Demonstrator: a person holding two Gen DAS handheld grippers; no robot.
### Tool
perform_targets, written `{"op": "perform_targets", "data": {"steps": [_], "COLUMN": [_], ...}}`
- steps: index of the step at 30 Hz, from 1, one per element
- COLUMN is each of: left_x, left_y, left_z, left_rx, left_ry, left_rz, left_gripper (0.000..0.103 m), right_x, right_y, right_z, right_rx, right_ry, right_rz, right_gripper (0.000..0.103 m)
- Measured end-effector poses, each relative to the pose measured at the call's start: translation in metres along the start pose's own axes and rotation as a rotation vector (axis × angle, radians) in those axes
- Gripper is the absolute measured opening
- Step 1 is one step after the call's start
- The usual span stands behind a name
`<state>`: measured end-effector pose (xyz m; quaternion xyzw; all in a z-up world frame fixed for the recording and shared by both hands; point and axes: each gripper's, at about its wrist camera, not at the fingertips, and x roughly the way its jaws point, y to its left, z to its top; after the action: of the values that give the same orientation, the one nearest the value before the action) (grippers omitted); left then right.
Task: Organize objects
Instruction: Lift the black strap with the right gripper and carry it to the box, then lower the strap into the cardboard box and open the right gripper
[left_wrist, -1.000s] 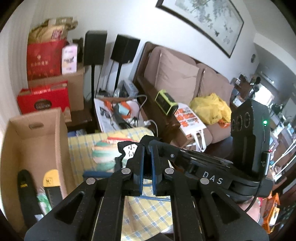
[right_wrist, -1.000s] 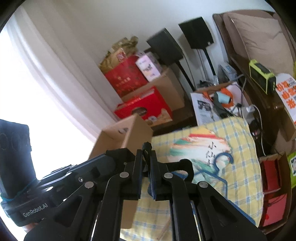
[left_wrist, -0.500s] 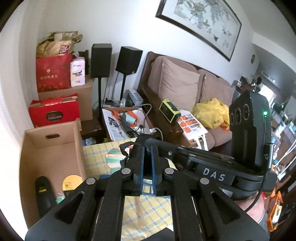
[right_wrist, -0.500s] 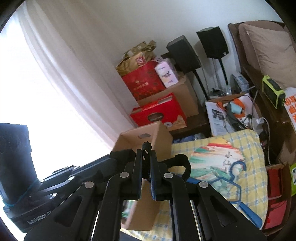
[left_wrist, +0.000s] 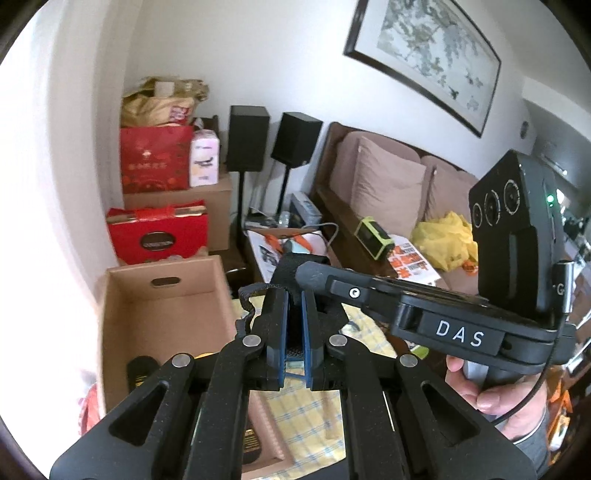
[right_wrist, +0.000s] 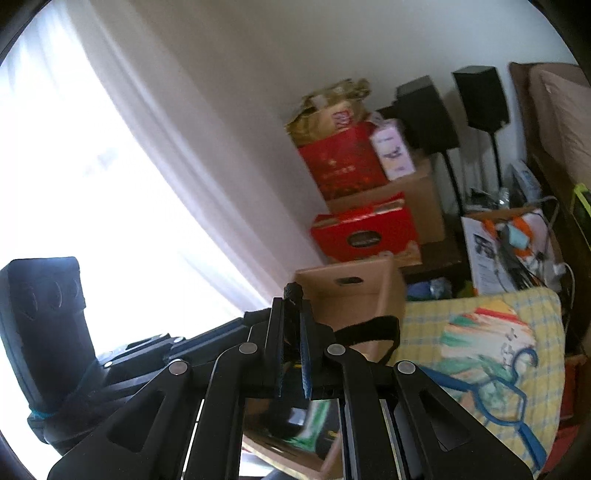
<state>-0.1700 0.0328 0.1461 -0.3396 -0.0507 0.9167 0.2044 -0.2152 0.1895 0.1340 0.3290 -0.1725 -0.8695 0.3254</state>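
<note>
A black webbing strap (left_wrist: 248, 295) hangs in the air, pinched by both grippers. In the left wrist view my left gripper (left_wrist: 293, 297) is shut on it, blue pads pressing the black fabric. My right gripper (left_wrist: 308, 271) comes in from the right, its tip meeting the same strap. From the right wrist, my right gripper (right_wrist: 291, 306) is shut on the strap (right_wrist: 369, 326), whose loop hangs off to the right. An open cardboard box (left_wrist: 162, 314) stands below and left of the jaws, with dark items in its bottom.
A yellow checked cloth (right_wrist: 532, 306) carries a painted fan (right_wrist: 480, 332) and a blue hanger (right_wrist: 498, 391). Red gift boxes (left_wrist: 159, 236), black speakers (left_wrist: 247, 136) and a brown sofa (left_wrist: 388, 177) stand behind. A bright curtained window (right_wrist: 92, 166) is at the left.
Both grippers have risen and drawn back together with the strap between them. The box and the cloth now lie lower and further off in both views.
</note>
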Motion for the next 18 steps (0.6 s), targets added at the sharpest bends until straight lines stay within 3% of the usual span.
{"op": "perform_targets", "data": {"steps": [12,18], "left_x": [-0.016,-0.003], "left_y": [0.071,0.105], "left_z": [-0.026,-0.047], "left_rx": [-0.084,-0.129], "left_ry": [0.018,0.067], "left_rz": [0.058,0.085], "left_gripper": [0.006,0.006], "right_x": [0.071,0.107], "right_y": [0.042,0.051], "right_z": [-0.018,-0.038], "right_rx": [-0.035,-0.042], "right_ry": [0.108,0.158], "right_rz": [0.063,0.067], "right_gripper": [0.006,0.006]}}
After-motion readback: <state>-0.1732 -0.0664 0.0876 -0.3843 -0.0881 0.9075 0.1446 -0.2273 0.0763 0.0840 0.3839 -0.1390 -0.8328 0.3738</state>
